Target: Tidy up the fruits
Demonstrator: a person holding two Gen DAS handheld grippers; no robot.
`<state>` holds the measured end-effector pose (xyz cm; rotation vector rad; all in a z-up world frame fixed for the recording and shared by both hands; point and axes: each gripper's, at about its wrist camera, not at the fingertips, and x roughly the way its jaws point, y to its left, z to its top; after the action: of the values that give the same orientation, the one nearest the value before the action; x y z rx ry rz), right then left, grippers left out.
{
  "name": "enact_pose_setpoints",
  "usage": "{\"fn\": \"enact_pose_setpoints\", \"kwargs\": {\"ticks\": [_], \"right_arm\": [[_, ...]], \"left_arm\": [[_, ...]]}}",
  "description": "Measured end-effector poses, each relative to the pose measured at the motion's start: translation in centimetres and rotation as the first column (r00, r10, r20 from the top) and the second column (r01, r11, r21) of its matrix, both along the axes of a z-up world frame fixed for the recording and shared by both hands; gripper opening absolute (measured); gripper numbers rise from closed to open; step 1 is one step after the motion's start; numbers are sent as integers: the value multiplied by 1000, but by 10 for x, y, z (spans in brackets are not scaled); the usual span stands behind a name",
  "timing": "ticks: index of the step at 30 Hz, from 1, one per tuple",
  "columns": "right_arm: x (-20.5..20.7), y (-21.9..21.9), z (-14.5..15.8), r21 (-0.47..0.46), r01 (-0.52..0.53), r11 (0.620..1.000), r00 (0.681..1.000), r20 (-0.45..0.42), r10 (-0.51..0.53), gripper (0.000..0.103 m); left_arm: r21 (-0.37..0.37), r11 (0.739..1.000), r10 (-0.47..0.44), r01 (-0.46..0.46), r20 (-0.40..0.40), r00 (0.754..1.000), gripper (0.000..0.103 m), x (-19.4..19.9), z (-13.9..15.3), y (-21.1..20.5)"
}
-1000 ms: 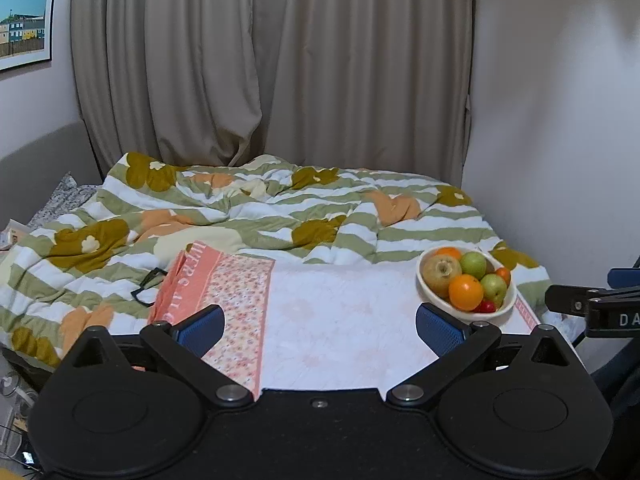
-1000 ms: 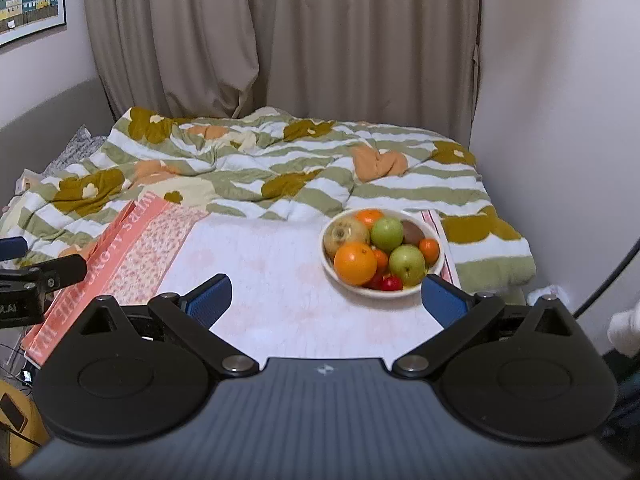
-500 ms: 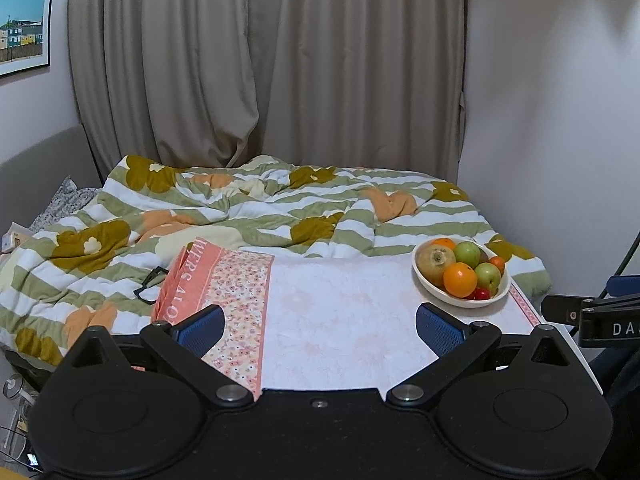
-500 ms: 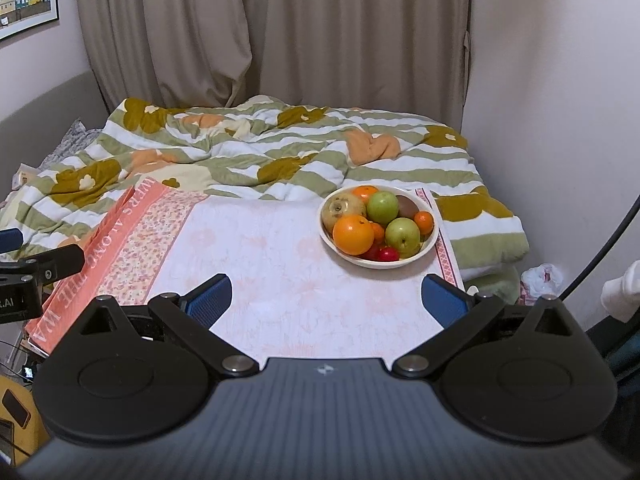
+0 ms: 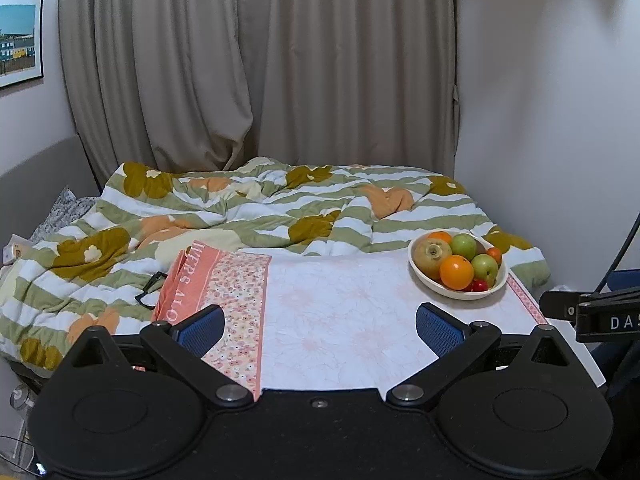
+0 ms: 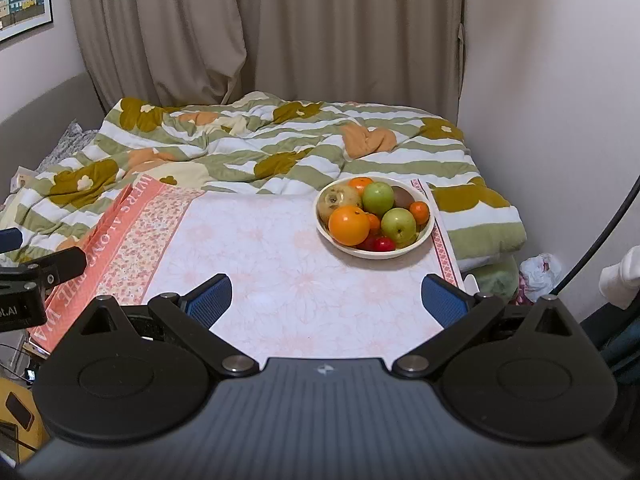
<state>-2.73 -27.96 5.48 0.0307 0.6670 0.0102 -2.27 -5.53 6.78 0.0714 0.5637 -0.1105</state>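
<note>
A white bowl of fruit stands at the far right of a table covered with a pale floral cloth. It holds a large orange, two green apples, a brownish pear-like fruit, small oranges, a kiwi and red fruits. The bowl also shows in the left wrist view. My right gripper is open and empty, above the table's near part, short of the bowl. My left gripper is open and empty, to the left of the bowl.
Behind the table lies a bed with a green, white and orange quilt. Curtains hang at the back and a wall stands close on the right. A plastic bag lies on the floor right of the table.
Both grippers have drawn back and risen, so the table and bowl show further away and lower in both views. The jaws stay open.
</note>
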Motion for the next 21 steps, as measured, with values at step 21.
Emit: {"fn": "enact_pose_setpoints", "kwargs": {"ticks": [21], "right_arm": [[2, 0, -2, 8, -3, 1000, 1000, -22, 3, 103]], "left_arm": [[2, 1000, 9, -9, 18, 1000, 103, -1, 0, 0]]}}
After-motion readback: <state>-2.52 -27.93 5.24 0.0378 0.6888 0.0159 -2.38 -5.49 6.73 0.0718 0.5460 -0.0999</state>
